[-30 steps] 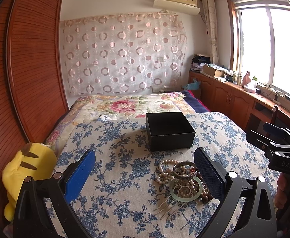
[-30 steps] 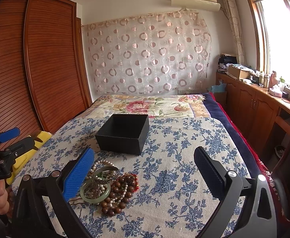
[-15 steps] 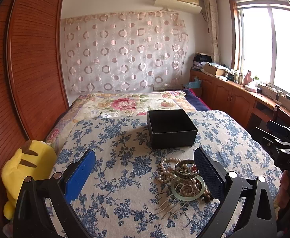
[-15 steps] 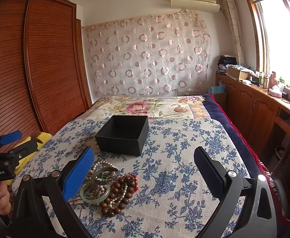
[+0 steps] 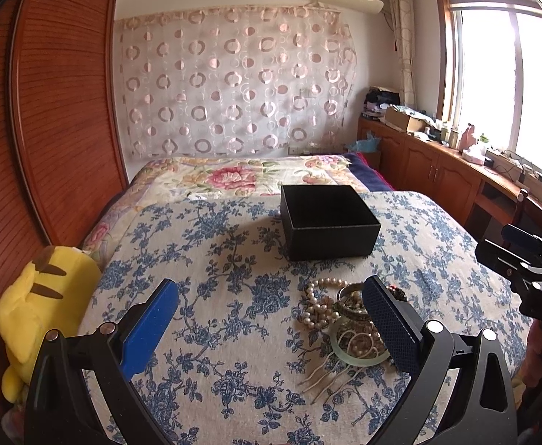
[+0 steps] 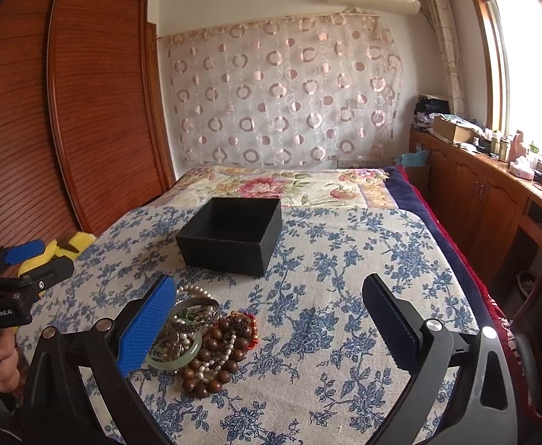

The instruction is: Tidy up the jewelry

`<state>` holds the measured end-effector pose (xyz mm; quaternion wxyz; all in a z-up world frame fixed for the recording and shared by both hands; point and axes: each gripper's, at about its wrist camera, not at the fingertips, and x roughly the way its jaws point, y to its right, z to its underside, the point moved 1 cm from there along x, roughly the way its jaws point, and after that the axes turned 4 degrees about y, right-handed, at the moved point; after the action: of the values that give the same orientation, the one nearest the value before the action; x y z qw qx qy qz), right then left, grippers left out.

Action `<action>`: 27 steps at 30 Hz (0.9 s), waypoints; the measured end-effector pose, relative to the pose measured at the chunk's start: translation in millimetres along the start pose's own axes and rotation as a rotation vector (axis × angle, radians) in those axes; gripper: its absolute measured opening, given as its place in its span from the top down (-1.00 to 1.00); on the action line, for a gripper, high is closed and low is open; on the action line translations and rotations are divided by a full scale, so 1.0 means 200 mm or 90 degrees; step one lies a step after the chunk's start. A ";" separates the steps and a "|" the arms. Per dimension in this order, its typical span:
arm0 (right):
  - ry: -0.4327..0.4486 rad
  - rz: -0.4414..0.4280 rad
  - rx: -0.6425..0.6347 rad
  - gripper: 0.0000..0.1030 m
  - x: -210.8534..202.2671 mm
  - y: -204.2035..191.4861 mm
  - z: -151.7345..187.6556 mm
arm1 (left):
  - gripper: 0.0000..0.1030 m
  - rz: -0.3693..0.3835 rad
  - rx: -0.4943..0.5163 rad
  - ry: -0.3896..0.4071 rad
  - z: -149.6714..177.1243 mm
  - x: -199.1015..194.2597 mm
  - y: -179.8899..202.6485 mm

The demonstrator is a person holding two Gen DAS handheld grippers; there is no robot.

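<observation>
Fingers spread, both grippers empty | left gripper (image 6: 7,278) label "GenRobot.AI" | right gripper (image 5: 523,263) "DAS" (partly readable)

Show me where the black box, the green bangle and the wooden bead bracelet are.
black box (image 6: 223,255): right wrist view, on its front wall.
green bangle (image 6: 185,359): right wrist view, on its near rim.
wooden bead bracelet (image 6: 211,345): right wrist view, on one brown bead.
</observation>
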<state>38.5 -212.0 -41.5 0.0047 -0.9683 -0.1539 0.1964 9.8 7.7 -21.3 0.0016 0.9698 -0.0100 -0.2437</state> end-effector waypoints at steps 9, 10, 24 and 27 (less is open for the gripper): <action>-0.057 -0.062 -0.030 -0.65 0.13 -0.04 0.07 | -0.87 0.023 0.016 -0.072 0.11 0.17 -0.01; -0.061 -0.062 -0.033 -0.65 0.14 -0.04 0.08 | -0.87 0.028 0.018 -0.080 0.12 0.19 -0.01; -0.115 -0.057 -0.040 -0.61 0.18 0.00 0.22 | -0.72 0.154 0.047 -0.139 0.13 0.37 0.11; -0.120 -0.052 -0.038 -0.61 0.18 0.03 0.24 | -0.56 0.180 0.058 -0.157 0.12 0.43 0.16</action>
<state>54.4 -209.2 -99.6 -0.0306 -0.9382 -0.1986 0.2817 73.9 -25.5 -81.9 -0.0094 0.9205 -0.1572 -0.3576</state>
